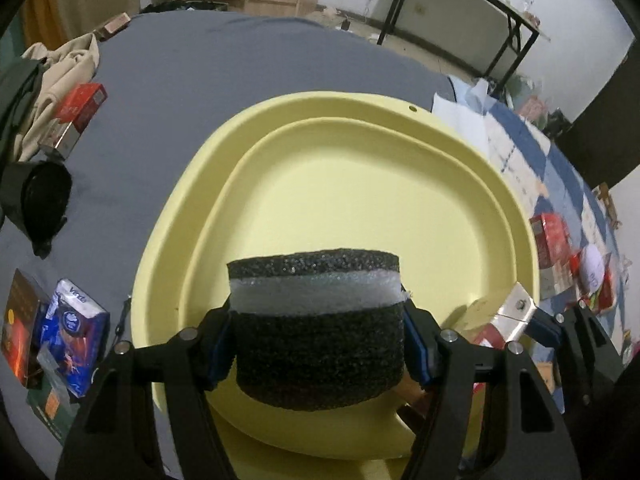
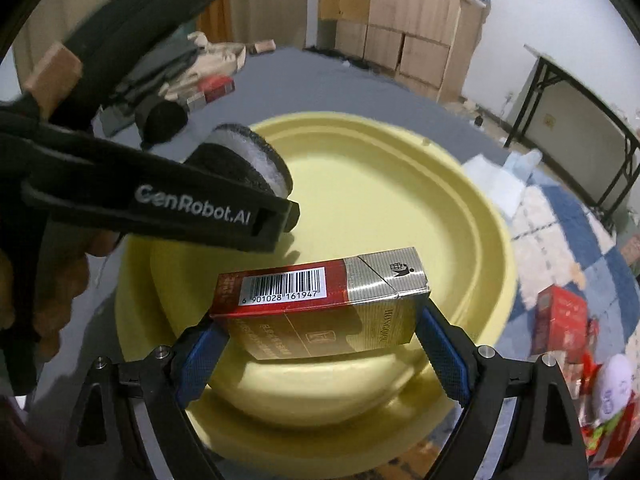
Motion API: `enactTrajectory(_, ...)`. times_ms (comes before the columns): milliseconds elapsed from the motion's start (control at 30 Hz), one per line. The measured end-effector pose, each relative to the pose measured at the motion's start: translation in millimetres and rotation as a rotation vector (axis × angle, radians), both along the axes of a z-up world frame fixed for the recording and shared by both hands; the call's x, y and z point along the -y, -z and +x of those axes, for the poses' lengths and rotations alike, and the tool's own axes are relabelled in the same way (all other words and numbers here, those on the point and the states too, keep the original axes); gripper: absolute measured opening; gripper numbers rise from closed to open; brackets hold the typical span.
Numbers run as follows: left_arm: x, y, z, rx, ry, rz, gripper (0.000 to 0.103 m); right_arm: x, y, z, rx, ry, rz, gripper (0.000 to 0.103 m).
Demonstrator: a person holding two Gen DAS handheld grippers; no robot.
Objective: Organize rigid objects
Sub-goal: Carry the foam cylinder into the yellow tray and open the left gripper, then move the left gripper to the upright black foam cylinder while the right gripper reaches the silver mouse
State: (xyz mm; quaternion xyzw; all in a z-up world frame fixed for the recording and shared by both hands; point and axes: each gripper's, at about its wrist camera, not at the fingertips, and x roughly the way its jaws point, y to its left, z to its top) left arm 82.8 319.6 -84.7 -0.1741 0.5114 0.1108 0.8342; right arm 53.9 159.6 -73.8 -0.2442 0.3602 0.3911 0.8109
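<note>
Your left gripper (image 1: 318,344) is clamped on a black-and-white foam cylinder (image 1: 318,328), held over the yellow tray (image 1: 360,184). Your right gripper (image 2: 322,340) grasps a red and gold cigarette pack (image 2: 320,304) above the same tray, which seems to rest on a grey bed (image 1: 192,80).

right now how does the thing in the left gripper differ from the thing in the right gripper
The foam puck in the left gripper is a round, rough, black piece with a white band; the cigarette pack in the right gripper is a flat-sided red and gold box with a barcode. The puck is gripped across its curved side, the pack by its ends. Both are clamped above the yellow tray.
</note>
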Motion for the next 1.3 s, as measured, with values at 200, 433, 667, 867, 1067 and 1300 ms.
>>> enactTrajectory(200,-9.0,-0.4,-8.8,0.012,-0.058,-0.027,0.081,-10.5,3.0,9.7,-0.029,0.025,0.048,0.092)
enactTrajectory(433,-10.9,-48.3,-26.5,0.154,-0.107,-0.022,0.103,14.5,-17.6,-14.5,-0.032,0.009,0.113,0.103)
enactTrajectory(667,64.3,-121.3,-36.4,0.291,0.037,0.035,0.103,110.4,-80.6,-34.1,0.014,0.138,0.254,0.103)
enactTrajectory(867,154.3,-160.4,-55.4,0.385,0.161,0.060,0.103,234.5,-127.7,-55.7,0.067,0.347,0.301,0.103)
enactTrajectory(1067,218.7,-159.9,-82.3,0.359,0.276,0.067,0.103,342.9,-151.3,-93.2,0.127,0.531,0.291,0.103)
enactTrajectory(1300,253.0,-130.9,-101.7,0.284,0.287,-0.028,0.103,412.2,-127.7,-128.3,0.106,0.731,0.409,0.103)
